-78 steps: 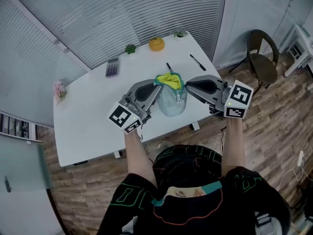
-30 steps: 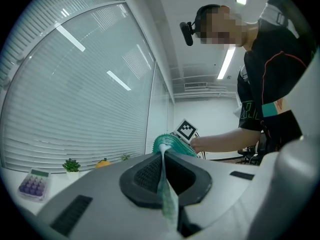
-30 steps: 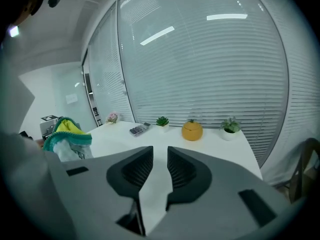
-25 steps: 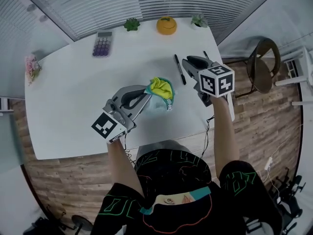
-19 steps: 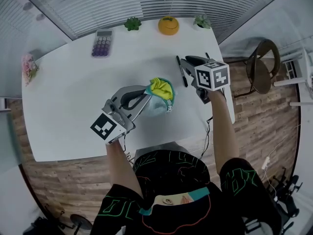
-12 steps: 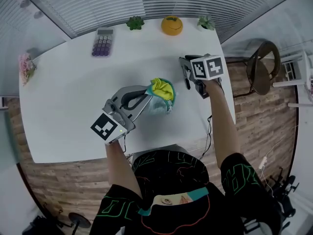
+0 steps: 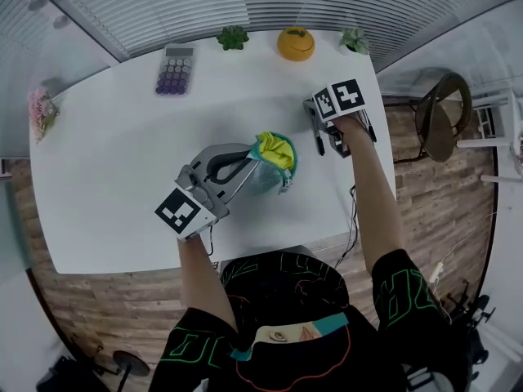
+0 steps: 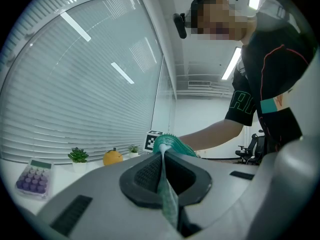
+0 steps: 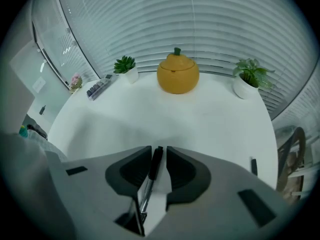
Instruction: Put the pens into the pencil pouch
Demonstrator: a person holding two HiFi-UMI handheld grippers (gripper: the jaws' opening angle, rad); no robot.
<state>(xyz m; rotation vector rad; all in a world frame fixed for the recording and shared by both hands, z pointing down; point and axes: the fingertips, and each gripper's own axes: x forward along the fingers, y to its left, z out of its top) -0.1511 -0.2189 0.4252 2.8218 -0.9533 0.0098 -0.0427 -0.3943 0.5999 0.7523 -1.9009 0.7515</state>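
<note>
Shows left gripper clamped on soft pencil pouch rim; right gripper jaws, just opened, straddling stiff, probably slick pen (pinch mid-barrel).

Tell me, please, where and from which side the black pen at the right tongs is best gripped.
Grip the black pen at mid-barrel, from above. It lies flat on the white table, lengthwise in the gap of the right tongs, whose jaws have just been opening and stand either side without pressing, so closing them would likely pinch its narrow width.
</note>
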